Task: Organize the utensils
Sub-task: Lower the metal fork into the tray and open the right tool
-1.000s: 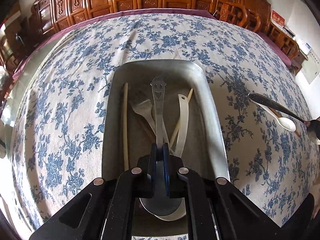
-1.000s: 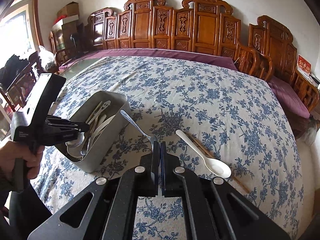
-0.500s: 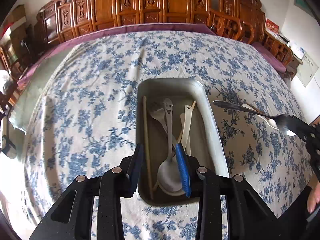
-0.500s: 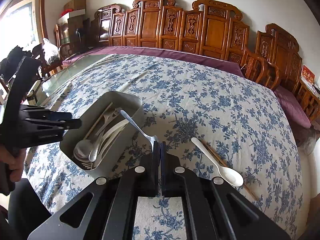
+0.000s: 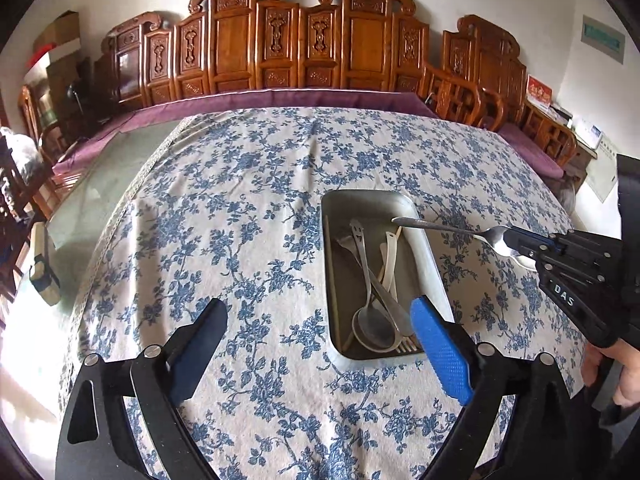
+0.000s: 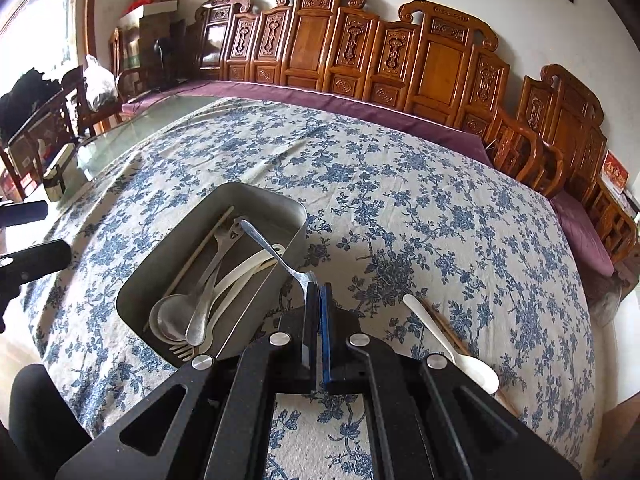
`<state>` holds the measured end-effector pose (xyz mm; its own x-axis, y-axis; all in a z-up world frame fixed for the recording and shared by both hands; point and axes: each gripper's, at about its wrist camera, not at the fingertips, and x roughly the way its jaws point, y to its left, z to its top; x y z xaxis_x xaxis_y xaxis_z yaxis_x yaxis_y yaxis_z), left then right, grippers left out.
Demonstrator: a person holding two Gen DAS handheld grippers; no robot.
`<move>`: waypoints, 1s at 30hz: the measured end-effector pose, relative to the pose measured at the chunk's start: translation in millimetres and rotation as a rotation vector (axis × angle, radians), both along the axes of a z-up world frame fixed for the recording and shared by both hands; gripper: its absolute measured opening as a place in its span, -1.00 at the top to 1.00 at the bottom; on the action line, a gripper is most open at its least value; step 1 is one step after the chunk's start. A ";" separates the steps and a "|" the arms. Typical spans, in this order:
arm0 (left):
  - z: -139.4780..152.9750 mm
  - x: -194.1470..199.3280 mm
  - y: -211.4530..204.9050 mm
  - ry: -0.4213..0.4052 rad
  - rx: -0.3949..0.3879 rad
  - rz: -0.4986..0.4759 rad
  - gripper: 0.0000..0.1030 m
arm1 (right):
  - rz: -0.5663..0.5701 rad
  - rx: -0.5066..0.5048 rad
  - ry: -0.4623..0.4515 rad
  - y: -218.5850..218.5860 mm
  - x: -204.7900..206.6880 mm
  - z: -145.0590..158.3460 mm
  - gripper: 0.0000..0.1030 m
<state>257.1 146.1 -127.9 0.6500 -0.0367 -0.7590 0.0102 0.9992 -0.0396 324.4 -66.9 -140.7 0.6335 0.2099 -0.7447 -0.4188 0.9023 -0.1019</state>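
A grey metal tray [image 5: 430, 256] [image 6: 160, 258] on the floral tablecloth holds several utensils: metal spoons, a fork, white spoons and a chopstick. My right gripper [image 6: 318, 292] [image 5: 516, 240] is shut on the bowl of a metal spoon [image 6: 268, 248] [image 5: 440, 227], whose handle reaches out over the tray's right rim. My left gripper [image 5: 316, 344] is open and empty, raised over the cloth with its right finger in front of the tray's near right corner. A white spoon [image 6: 452, 348] and brown chopsticks [image 6: 448, 326] lie on the cloth right of the tray.
Carved wooden chairs [image 5: 280, 48] line the far side of the table. Bare glass tabletop [image 6: 160, 116] shows at the far left, with a small box [image 5: 42, 276] on it. The table's near edge runs just under both grippers.
My left gripper has let go of a spoon in the tray, opened wide and pulled back and left. My right gripper has carried the metal spoon left until its handle is over the tray.
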 end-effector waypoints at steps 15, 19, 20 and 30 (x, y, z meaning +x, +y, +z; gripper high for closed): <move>-7.4 -7.9 14.2 -0.001 -0.003 0.015 -0.76 | 0.037 -0.310 -0.073 66.4 31.2 -29.0 0.96; -6.8 -8.8 14.6 -0.002 -0.006 0.015 -0.76 | 0.076 -0.387 -0.089 86.6 31.9 -38.6 0.96; -6.6 -9.0 15.0 -0.003 -0.007 0.016 -0.76 | 0.083 -0.392 -0.087 89.8 31.4 -40.0 0.96; -4.1 -8.4 22.2 -0.007 -0.015 0.028 -0.76 | 0.101 -0.309 -0.034 95.4 20.3 -38.7 0.93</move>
<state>248.7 168.3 -132.0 0.6560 -0.0296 -0.7542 -0.0173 0.9984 -0.0543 344.7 28.4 -179.4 0.6463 0.0401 -0.7620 -0.4965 0.7805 -0.3800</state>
